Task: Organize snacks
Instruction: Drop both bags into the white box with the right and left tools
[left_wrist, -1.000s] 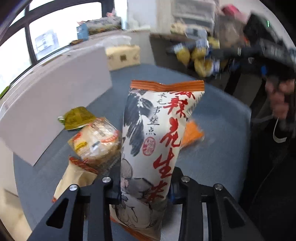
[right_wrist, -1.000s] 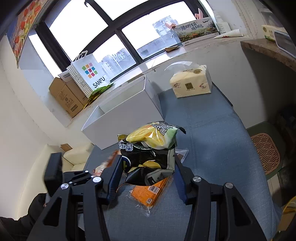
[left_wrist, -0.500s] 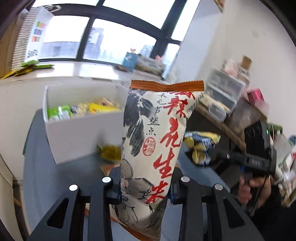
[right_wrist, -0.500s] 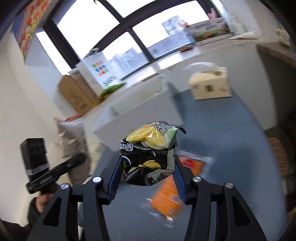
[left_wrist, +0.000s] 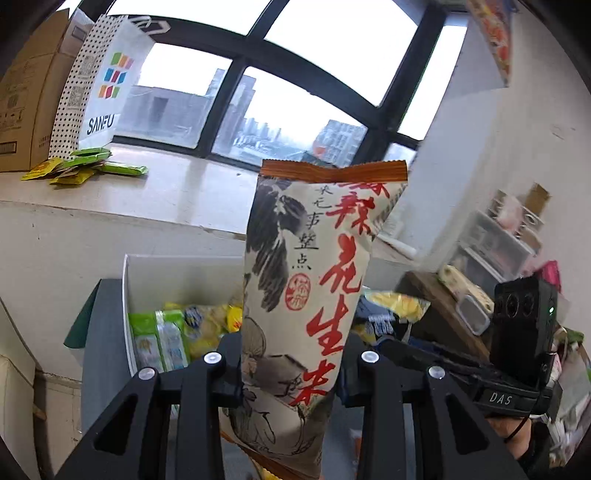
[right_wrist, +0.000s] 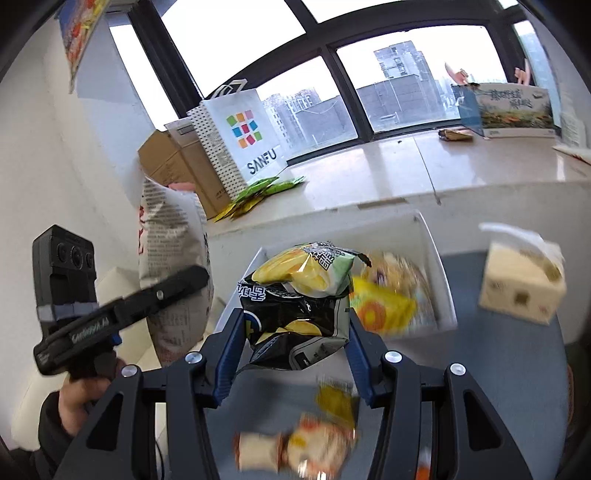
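A blue-grey table (right_wrist: 498, 369) below a wide window was seen, and nearest each camera a snack was pinched: the tall peanut bag (left_wrist: 314, 295) by the left gripper (left_wrist: 291, 369), the black-and-yellow chip bag (right_wrist: 295, 310) by the right gripper (right_wrist: 295, 354). Loose packets (right_wrist: 295, 443) were left on the near table edge, and beyond stood the white box (right_wrist: 439, 291) by the far edge, already partly filled. Both bags being carried side by side, a collision above the box could be risked, or a bag dropped outside its wall.
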